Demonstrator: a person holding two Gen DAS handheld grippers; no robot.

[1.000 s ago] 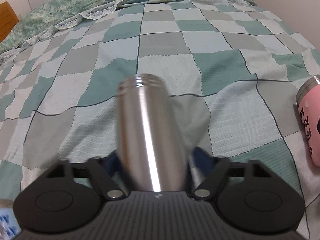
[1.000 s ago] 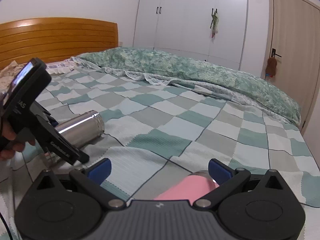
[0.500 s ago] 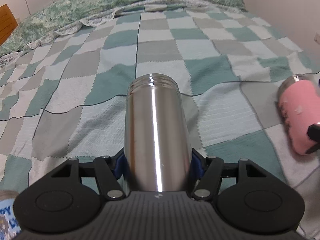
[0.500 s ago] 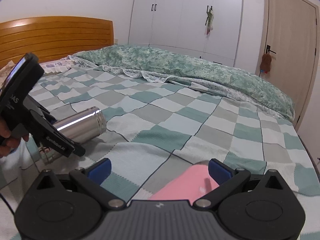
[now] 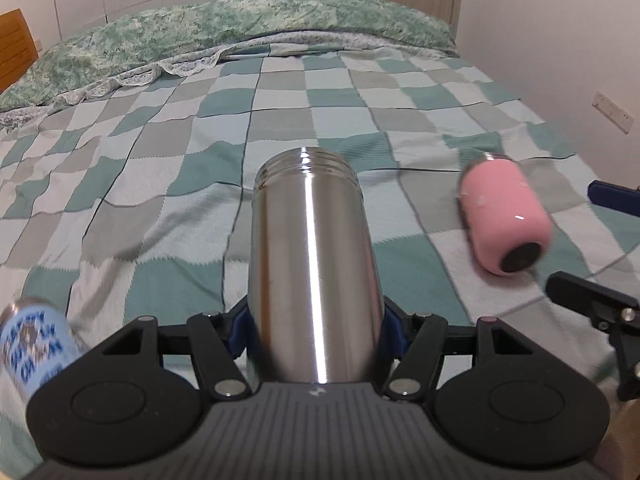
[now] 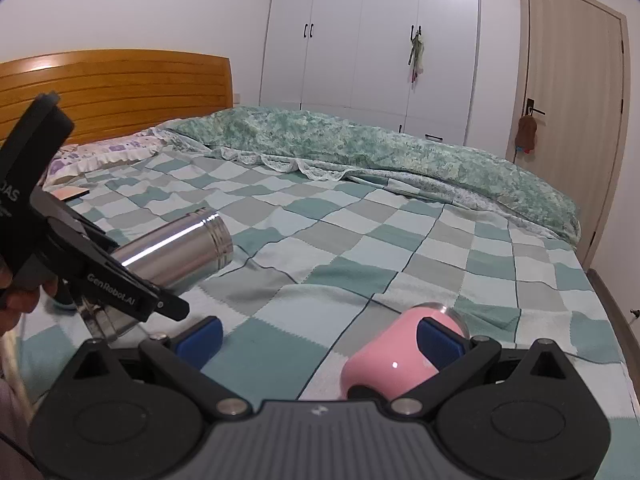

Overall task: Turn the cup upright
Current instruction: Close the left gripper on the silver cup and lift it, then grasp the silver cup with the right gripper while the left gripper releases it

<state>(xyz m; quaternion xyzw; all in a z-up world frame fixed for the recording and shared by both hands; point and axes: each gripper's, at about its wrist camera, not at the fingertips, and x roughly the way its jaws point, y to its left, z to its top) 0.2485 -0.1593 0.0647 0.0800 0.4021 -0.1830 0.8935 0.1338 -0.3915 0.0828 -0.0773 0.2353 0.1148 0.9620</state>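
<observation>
My left gripper (image 5: pixel 316 330) is shut on a steel cup (image 5: pixel 314 272), held off the bed with its threaded open mouth pointing away and slightly up; it shows in the right wrist view (image 6: pixel 176 254) too. A pink cup (image 5: pixel 504 216) lies on its side on the checkered blanket, its dark base toward the camera. In the right wrist view my right gripper (image 6: pixel 320 338) is open, and the pink cup (image 6: pixel 392 356) lies just inside its right finger (image 6: pixel 440 340).
A blue patterned cup (image 5: pixel 32 344) lies blurred at the lower left. The checkered blanket (image 6: pixel 360 248) covers the bed, with a folded green quilt (image 6: pixel 360 148) at the far side. A wooden headboard (image 6: pixel 120 88), a wardrobe and a door stand beyond.
My left gripper has lifted and tilted the steel cup's mouth upward off the blanket. My right gripper has shifted left, so the pink cup now sits by its right finger.
</observation>
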